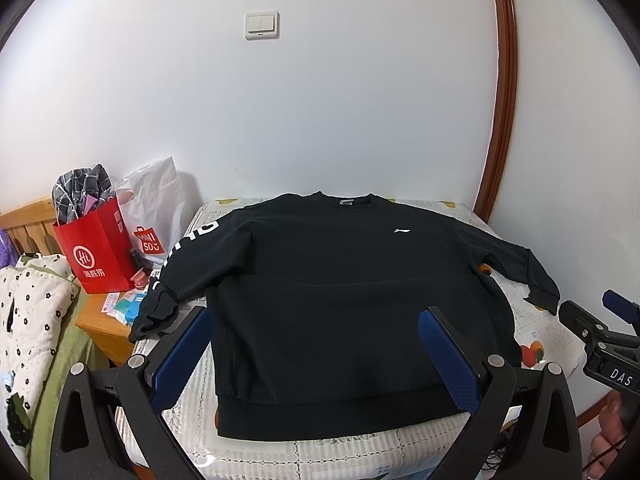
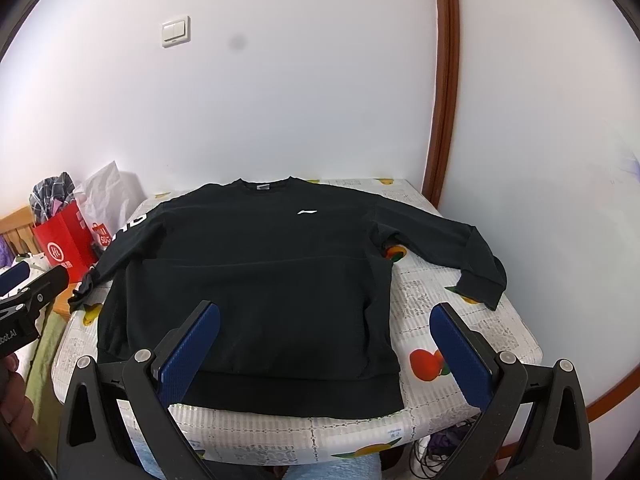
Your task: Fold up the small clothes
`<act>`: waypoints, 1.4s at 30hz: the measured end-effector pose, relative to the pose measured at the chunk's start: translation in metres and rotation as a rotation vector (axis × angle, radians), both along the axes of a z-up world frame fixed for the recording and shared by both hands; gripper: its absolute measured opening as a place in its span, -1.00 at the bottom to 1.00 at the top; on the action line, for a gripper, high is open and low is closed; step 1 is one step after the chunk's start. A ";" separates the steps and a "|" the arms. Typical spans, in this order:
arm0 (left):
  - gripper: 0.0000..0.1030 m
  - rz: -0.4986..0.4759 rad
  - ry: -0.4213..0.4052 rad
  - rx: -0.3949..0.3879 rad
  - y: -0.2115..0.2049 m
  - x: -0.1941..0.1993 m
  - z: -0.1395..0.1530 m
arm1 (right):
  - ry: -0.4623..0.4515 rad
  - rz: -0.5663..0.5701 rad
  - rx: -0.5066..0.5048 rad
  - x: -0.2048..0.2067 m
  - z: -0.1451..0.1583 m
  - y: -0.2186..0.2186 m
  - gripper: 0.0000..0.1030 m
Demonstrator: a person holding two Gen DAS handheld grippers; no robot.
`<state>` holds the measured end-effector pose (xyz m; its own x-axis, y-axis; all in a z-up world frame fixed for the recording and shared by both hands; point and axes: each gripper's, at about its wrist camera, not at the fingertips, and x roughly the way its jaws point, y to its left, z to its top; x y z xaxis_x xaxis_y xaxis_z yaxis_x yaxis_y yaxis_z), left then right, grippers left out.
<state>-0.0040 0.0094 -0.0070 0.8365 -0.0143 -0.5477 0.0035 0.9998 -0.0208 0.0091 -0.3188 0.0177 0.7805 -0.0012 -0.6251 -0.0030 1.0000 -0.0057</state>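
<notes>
Both grippers are held level above the near edge of the desk [image 2: 500, 340], aimed toward the far edge. The left gripper [image 1: 316, 356] has its fingers [image 1: 182, 356] spread wide and nothing is gripped. The right gripper [image 2: 324, 352] is likewise wide open and empty. A black sweatshirt [image 2: 256, 280] is laid flat, front up, across the desk, collar at the far edge, hem at the near edge just beyond the fingertips, untouched. One cuff hangs over the left edge near a red bag [image 1: 98, 256].

Matt black cloth sweatshirt [image 1: 340, 288]
</notes>
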 end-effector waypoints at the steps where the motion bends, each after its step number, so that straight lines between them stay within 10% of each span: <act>1: 1.00 -0.001 0.000 0.002 0.001 -0.001 -0.001 | 0.001 0.001 0.002 0.000 0.000 -0.001 1.00; 42: 1.00 0.003 -0.008 0.007 0.002 -0.007 0.008 | -0.007 0.008 0.012 -0.008 0.001 0.006 1.00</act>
